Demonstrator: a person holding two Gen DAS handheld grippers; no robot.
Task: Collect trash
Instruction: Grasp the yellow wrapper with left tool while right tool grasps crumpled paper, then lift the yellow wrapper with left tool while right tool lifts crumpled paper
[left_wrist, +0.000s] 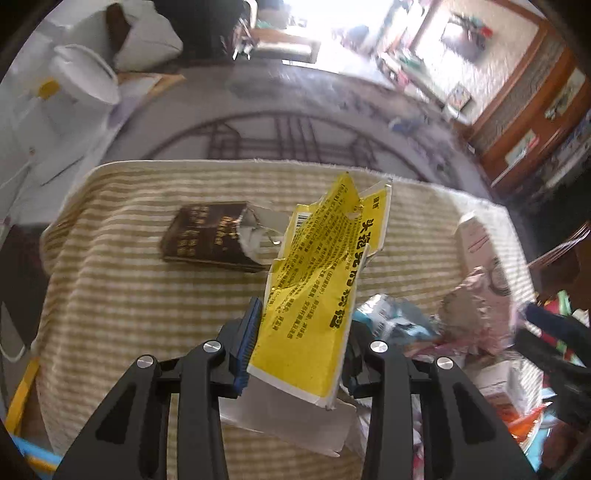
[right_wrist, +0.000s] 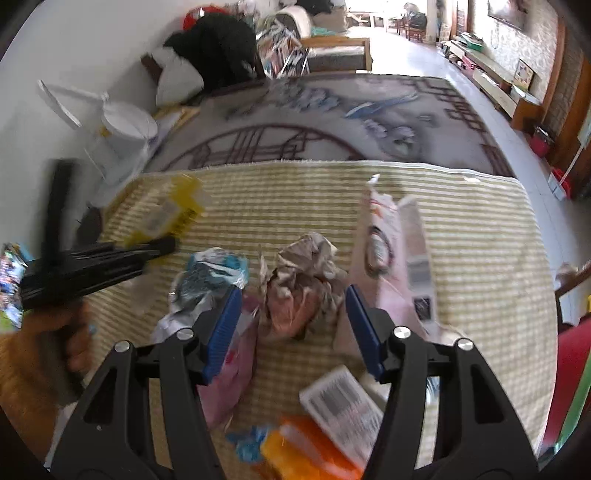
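The torn yellow carton (left_wrist: 314, 280) stands clamped in the left gripper (left_wrist: 299, 347) at lower centre for carrying off, while the right gripper (right_wrist: 291, 325) gapes wide around the crumpled paper wad (right_wrist: 299, 288), apparently lined up to grab it.

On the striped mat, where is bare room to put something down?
Bare striped mat lies left of and in front of the dark booklet, and along the far edge. It is crowded at the right: crumpled paper ball, pink carton, foil wrapper.
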